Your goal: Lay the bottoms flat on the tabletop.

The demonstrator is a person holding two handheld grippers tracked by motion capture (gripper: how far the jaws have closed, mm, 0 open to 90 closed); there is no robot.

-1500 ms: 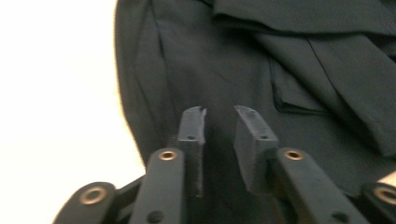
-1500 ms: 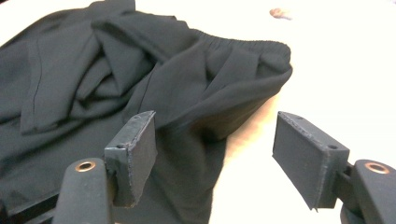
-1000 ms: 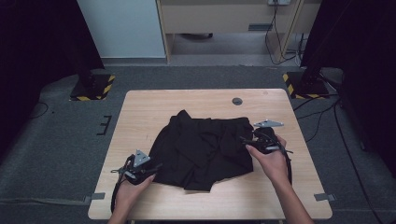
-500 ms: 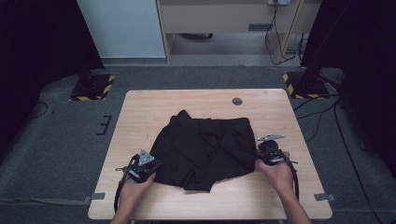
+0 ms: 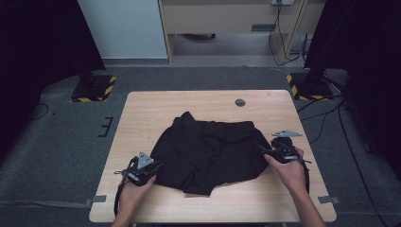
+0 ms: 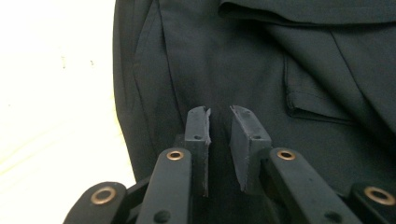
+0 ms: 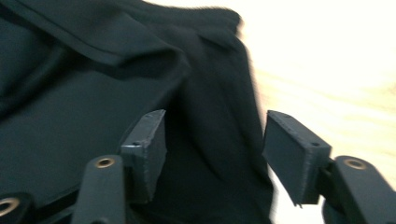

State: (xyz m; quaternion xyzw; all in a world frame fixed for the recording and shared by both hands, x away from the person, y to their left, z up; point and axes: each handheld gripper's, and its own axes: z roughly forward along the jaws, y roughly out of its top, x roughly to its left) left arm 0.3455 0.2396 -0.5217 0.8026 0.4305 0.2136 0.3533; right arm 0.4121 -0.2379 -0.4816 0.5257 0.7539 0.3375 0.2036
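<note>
A black garment [image 5: 208, 151] lies crumpled in the middle of the wooden table [image 5: 151, 113]. My left gripper [image 5: 156, 166] rests at its near left edge. In the left gripper view the left gripper [image 6: 219, 114] has just been opening; a narrow gap shows between its pads, which lie over the dark cloth [image 6: 280, 70] with no fold pinched. My right gripper [image 5: 263, 150] is at the garment's right edge. Its jaws [image 7: 217, 119] have just been opening and stand wide, with the hem of the cloth [image 7: 219, 93] between them but not pressed.
A round cable hole [image 5: 240, 102] sits in the table's far right part. Bare wood runs along the far edge and on both sides of the garment. Beyond the table stand a cabinet [image 5: 227, 19] and dark stands with striped bases [image 5: 94, 90].
My right hand has moved out to the right and toward the near edge, and the garment's right side now lies a little farther right. My left hand has stayed in place.
</note>
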